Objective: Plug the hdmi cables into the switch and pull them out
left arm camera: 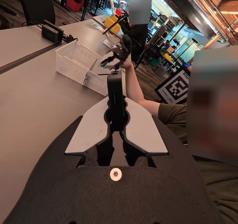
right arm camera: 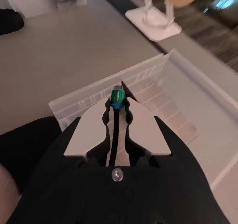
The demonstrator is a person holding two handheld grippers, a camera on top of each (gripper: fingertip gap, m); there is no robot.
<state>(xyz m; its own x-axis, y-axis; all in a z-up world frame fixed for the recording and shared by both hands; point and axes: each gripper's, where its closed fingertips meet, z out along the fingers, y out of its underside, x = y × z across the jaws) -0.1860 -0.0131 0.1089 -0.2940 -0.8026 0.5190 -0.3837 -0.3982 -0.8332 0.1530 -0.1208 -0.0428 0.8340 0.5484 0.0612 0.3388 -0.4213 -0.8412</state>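
Note:
My left gripper (left arm camera: 115, 102) is shut on a black HDMI switch (left arm camera: 114, 89) and holds it upright above the table edge, its ports at the far end. My right gripper (right arm camera: 117, 100) is shut on a green HDMI plug (right arm camera: 117, 95) with a blue collar; its metal tip points forward and its black cable (right arm camera: 114, 134) runs back between the fingers. The right gripper also shows in the left wrist view (left arm camera: 109, 62), blurred, a little beyond and above the switch's far end, with the green plug (left arm camera: 102, 64) pointing left. The plug is apart from the switch.
A clear plastic divided bin (left arm camera: 77, 64) sits on the grey table (left arm camera: 32, 108); it lies under the right gripper (right arm camera: 167, 102). A black box with cables (left arm camera: 51, 31) and a white stand (left arm camera: 108, 42) stand farther back. A person's arm (left arm camera: 134, 86) reaches from the right.

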